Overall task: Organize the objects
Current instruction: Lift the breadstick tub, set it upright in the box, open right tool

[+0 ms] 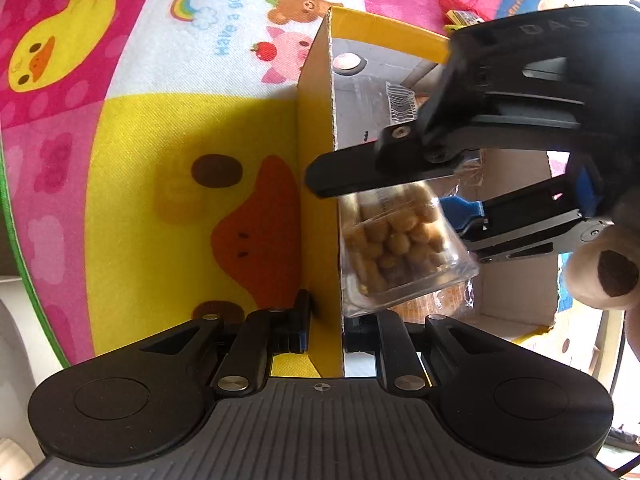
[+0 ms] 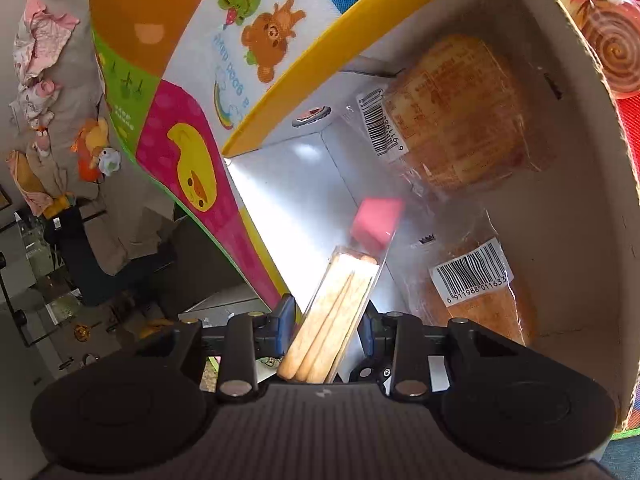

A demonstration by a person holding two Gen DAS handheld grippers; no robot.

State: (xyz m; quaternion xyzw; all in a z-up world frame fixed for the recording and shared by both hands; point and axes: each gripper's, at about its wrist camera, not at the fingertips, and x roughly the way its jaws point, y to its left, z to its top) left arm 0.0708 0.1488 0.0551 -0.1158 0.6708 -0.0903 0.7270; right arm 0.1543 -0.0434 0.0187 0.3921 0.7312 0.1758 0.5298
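Breadstick pack (image 2: 340, 312): squeezed btwn right gripper (image 2: 330, 330) fingers, tip over box (image 2: 592, 152).
Left gripper (image 1: 324, 330): pinched shut on box wall, holds it still.
Risk: hard squeeze could snap sticks; pack may hit bread bags (image 2: 460, 112) inside.
Where: pack sticks out past fingers, leaning into box.

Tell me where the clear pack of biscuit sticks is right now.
The biscuit pack sits between the right gripper fingers, above the open cardboard box, near the wall the left gripper clamps.
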